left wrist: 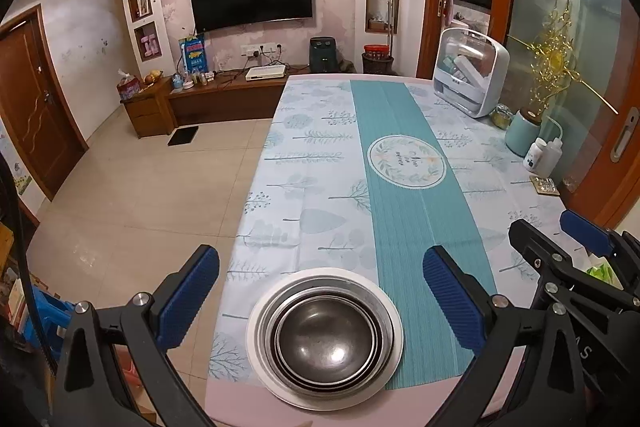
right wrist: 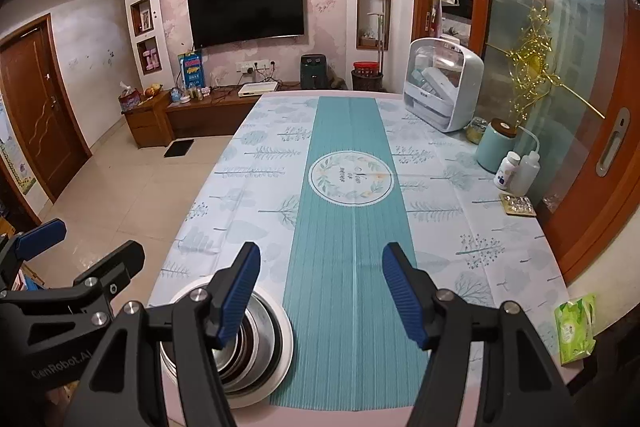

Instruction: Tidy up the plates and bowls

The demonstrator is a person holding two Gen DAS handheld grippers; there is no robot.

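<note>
The left gripper (left wrist: pixel 320 301), a black linkage frame with ribbed blue pads, tilts downward with its jaws spread to their widest and nothing between the pads. The right gripper (right wrist: pixel 320 297), built the same, tilts down likewise, its jaws apart at a moderate width and empty. The two sit side by side, each showing at the edge of the other's view.

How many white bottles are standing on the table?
2, side by side at the table's right edge, beside the teal canister: a short pill bottle and a taller squeeze bottle with a bent tube. Others may hide behind them.
</note>
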